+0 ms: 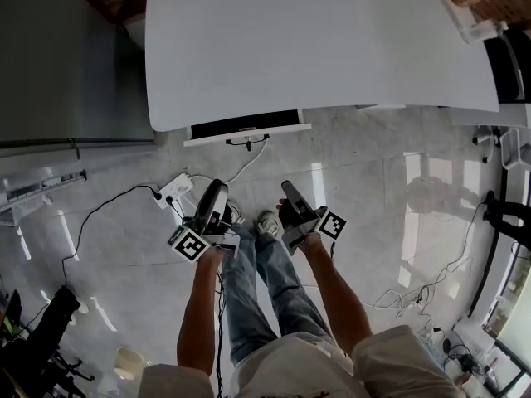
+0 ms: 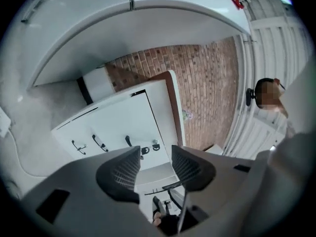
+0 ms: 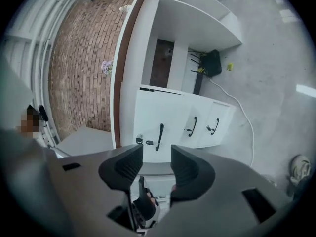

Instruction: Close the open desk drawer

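**Both grippers spread and empty, short of the open desk drawer**

A grey tiled floor fills the lower part of the head view. The white desk lies beyond it and is seen from above. The person stands facing the desk, with legs in jeans and both forearms reaching forward.

The open drawer projects from under the desk's near edge, left of centre. A dark gap shows behind its white front, which carries a black handle. The drawer lies well apart from both grippers and neither touches it.

The left gripper has its jaws spread with nothing between them. Its view looks along them at the white drawer unit with its row of black handles. The right gripper is likewise spread and empty, and faces the same drawer unit.

A white power strip with trailing cables lies on the floor just left of the left gripper.
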`<state>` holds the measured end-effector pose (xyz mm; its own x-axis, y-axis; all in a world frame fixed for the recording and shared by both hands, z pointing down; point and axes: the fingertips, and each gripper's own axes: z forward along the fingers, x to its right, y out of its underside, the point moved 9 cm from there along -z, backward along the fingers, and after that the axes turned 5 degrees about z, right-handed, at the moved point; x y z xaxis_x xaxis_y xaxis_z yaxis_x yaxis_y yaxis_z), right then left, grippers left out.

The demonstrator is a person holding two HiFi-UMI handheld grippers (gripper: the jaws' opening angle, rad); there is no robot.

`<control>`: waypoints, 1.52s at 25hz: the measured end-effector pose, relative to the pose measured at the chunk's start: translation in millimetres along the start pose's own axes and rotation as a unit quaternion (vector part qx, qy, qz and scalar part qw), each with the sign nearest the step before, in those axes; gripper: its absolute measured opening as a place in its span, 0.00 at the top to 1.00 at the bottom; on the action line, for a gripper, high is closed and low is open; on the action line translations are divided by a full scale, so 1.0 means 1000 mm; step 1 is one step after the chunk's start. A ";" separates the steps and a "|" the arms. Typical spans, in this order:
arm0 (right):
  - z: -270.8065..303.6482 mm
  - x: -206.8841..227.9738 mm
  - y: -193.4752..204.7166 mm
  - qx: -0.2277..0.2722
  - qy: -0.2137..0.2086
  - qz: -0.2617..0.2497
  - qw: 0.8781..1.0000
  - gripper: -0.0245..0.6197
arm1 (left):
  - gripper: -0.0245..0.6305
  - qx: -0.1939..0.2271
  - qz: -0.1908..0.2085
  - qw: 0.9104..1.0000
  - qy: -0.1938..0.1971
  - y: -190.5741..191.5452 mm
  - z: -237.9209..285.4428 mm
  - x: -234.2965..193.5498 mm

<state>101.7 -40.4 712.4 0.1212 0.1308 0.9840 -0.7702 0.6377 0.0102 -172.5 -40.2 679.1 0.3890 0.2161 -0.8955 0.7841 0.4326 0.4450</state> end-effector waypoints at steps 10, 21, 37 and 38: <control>0.044 0.016 -0.020 -0.013 0.024 -0.010 1.000 0.67 | 0.67 -0.065 -0.004 0.997 -0.050 0.014 0.022 -0.041; 0.111 0.011 -0.047 -0.038 0.012 -0.025 0.999 0.69 | 0.67 -0.077 -0.002 0.996 -0.044 -0.004 0.076 -0.061; 0.124 0.006 -0.048 -0.064 -0.018 -0.052 0.996 0.78 | 0.76 -0.079 -0.041 0.995 -0.041 -0.002 0.088 -0.082; 0.124 0.007 -0.048 -0.064 -0.013 -0.053 0.996 0.85 | 0.77 -0.078 -0.044 0.995 -0.038 -0.002 0.089 -0.082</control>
<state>62.0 -164.2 740.5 0.1801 0.0376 0.9829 -0.6677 0.7385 0.0941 -163.1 -136.5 751.9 0.3627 0.1076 -0.9257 0.7347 0.5781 0.3550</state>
